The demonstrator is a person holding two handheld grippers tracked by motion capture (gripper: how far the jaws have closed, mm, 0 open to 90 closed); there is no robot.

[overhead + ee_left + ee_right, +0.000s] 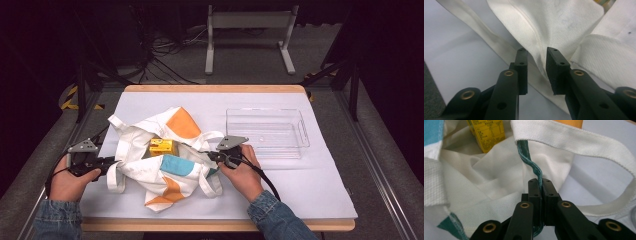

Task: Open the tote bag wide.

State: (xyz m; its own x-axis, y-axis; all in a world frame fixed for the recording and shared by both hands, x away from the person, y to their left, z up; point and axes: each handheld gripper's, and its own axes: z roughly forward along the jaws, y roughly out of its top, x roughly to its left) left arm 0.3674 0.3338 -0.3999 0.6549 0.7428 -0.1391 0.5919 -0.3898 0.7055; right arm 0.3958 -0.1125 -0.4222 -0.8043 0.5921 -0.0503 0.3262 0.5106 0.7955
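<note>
**Two hand-held grippers at the mouth of a cloth tote bag**

Denim-sleeved forearms enter from the table's near edge, each hand holding a two-jaw gripper. Between them, on the white table cover (300, 180), lies a crumpled white tote bag (165, 172) with orange and teal patches. It sits in the left half of the table, closer to the near edge than the far one, its straps spilling out around it.

A yellow carton (161, 147) rests inside the bag's open mouth; in the right gripper view it appears at the top, its printed side facing the camera (487, 133).

At the bag's left side, the left gripper (536, 60) has its jaws apart. A fold of white cloth runs through the gap between them, and the pads do not press on it.

On the opposite side of the bag, the right gripper (541, 185) has its jaws together, clamped on the bag's teal-stitched rim (530, 161). A white strap (584, 143) arches over and beyond the jaws.

Right of the bag, near the table's far right corner, stands a clear plastic bin (265, 132). It is apart from the bag and just beyond the right hand (245, 172).
</note>
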